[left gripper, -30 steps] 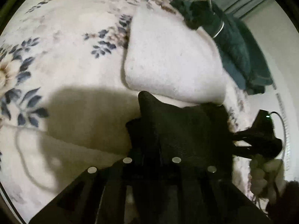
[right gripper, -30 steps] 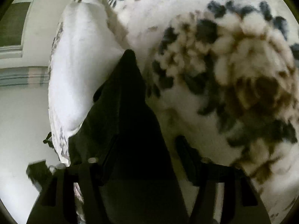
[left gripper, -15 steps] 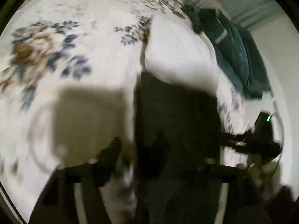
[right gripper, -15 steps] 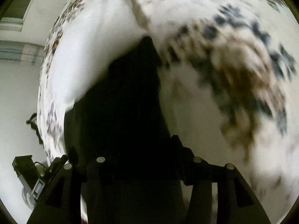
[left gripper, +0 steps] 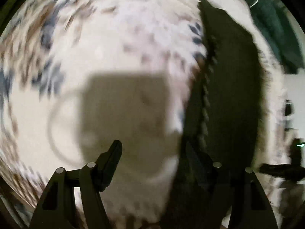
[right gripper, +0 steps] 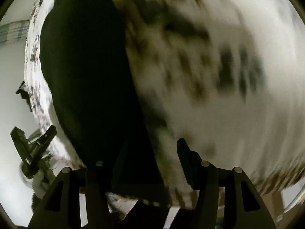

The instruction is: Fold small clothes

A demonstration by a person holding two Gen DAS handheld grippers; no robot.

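A: What's under the grippers?
B: A floral blanket [left gripper: 118,43], blurred; pale wall past its edge.
A: Left gripper [left gripper: 152,152]?
B: Jaws apart, empty, over bare blanket.
A: Right gripper [right gripper: 150,152]?
B: Opening, gripping nothing; the black garment [left gripper: 230,95] lies flat below, reaching the blanket's far edge.

No readable text, labels or numbers anywhere.

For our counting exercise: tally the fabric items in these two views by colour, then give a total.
Black garment: 1
Dark green garment: 1
White folded cloth: 1
Floral blanket: 1
Total: 4
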